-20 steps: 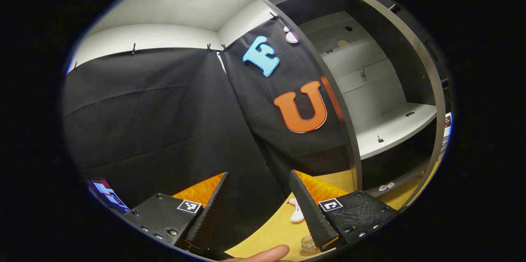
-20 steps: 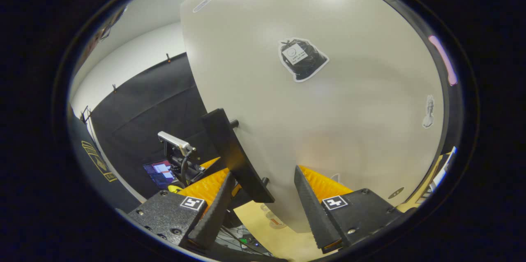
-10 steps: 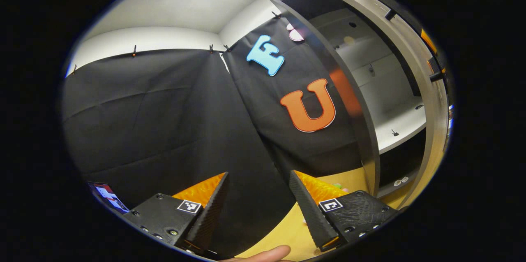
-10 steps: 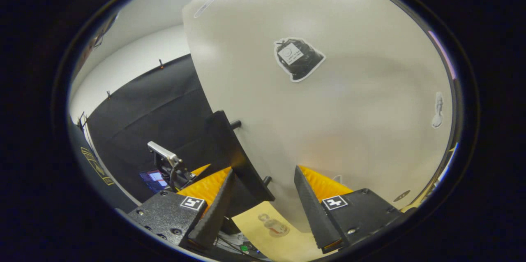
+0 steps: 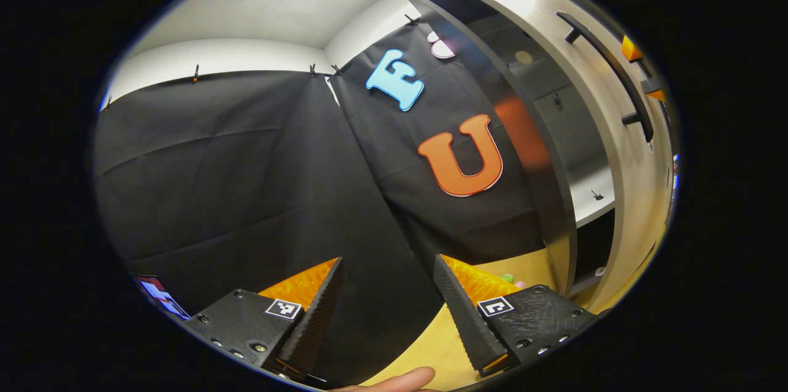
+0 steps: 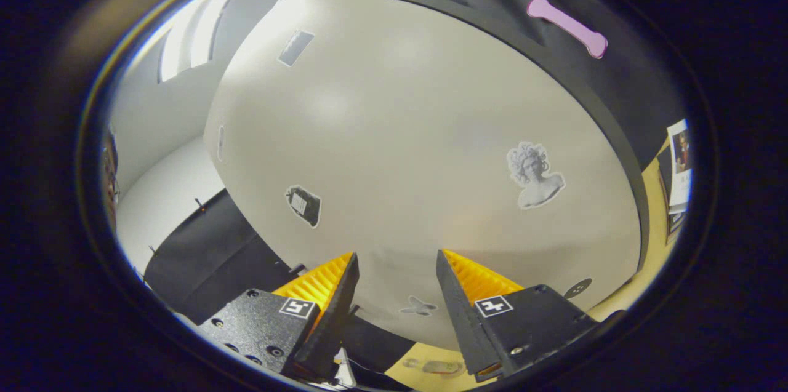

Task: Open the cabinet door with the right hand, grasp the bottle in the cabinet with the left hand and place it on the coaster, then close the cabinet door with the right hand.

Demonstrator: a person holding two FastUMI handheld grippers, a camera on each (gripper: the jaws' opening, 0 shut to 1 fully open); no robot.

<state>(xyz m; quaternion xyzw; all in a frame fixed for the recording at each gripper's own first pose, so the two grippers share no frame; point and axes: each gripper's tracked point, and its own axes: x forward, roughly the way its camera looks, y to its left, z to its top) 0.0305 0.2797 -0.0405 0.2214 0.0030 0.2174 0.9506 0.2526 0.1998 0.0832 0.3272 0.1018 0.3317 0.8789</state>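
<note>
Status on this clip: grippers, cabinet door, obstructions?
Left hand-held gripper open, empty. Right hand-held gripper open, facing cabinet door. Door partly ajar. Nothing blocking.

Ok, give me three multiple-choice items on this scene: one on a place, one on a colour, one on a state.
1. Where is the handle fixed?
A. on the cabinet door
B. on the ceiling
C. on the booth's cloth wall

2. What colour is the table?
A. blue
B. yellowish
C. white

3. How is the left gripper?
A. shut on a bottle
B. shut on the handle
C. open and empty

Key: 1 A, the bar stands off the door's face on posts; 2 B, a yellowish top shows below the fingers; 3 C, nothing is between its spread fingers.
</note>
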